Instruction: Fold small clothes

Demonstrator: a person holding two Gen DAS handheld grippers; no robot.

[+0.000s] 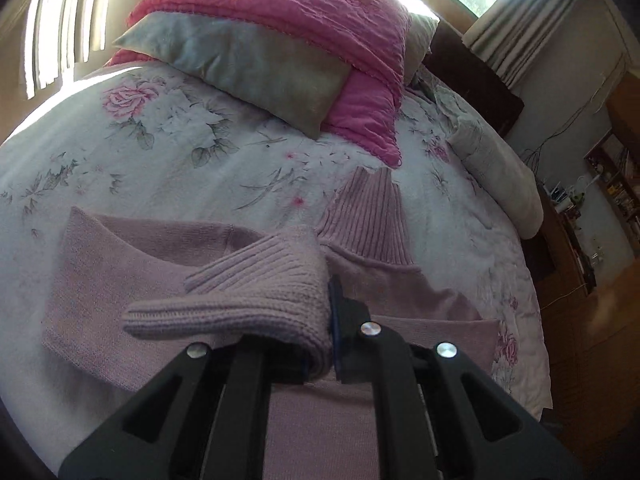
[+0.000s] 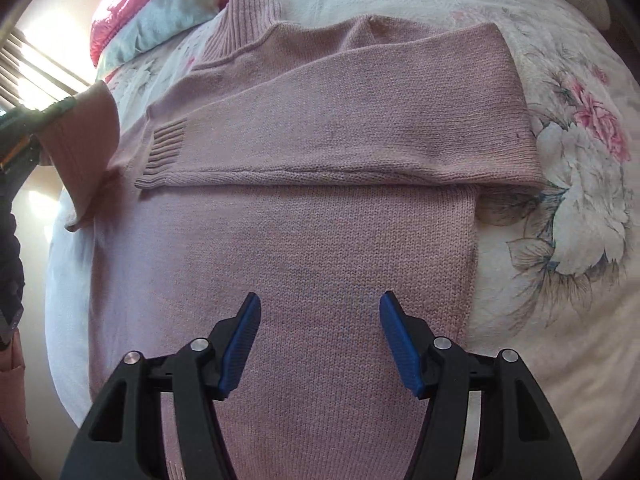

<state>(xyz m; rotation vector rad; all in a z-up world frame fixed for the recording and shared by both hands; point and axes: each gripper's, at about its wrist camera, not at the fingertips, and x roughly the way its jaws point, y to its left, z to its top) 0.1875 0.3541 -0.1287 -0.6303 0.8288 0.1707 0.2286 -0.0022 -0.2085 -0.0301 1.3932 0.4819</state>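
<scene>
A pale pink knitted sweater [image 2: 320,208] lies flat on the floral bedspread [image 2: 568,184], its ribbed collar [image 2: 248,16] pointing away from me. One sleeve [image 2: 360,132] is folded across the chest, with its ribbed cuff [image 2: 164,152] at the left. My left gripper [image 1: 330,332] is shut on the other sleeve's ribbed cuff [image 1: 248,296] and holds it lifted above the sweater [image 1: 120,272]. That raised cuff [image 2: 88,152] also shows at the left edge of the right wrist view. My right gripper [image 2: 320,340] hovers open over the sweater's lower body, nothing between its blue pads [image 2: 400,344].
At the head of the bed [image 1: 160,152] lie a grey pillow [image 1: 248,64] and a pink quilt [image 1: 304,12]. A rolled white cover [image 1: 496,172] lies along the bed's right edge. Beyond it stand a wooden shelf [image 1: 608,184] and curtains [image 1: 532,16].
</scene>
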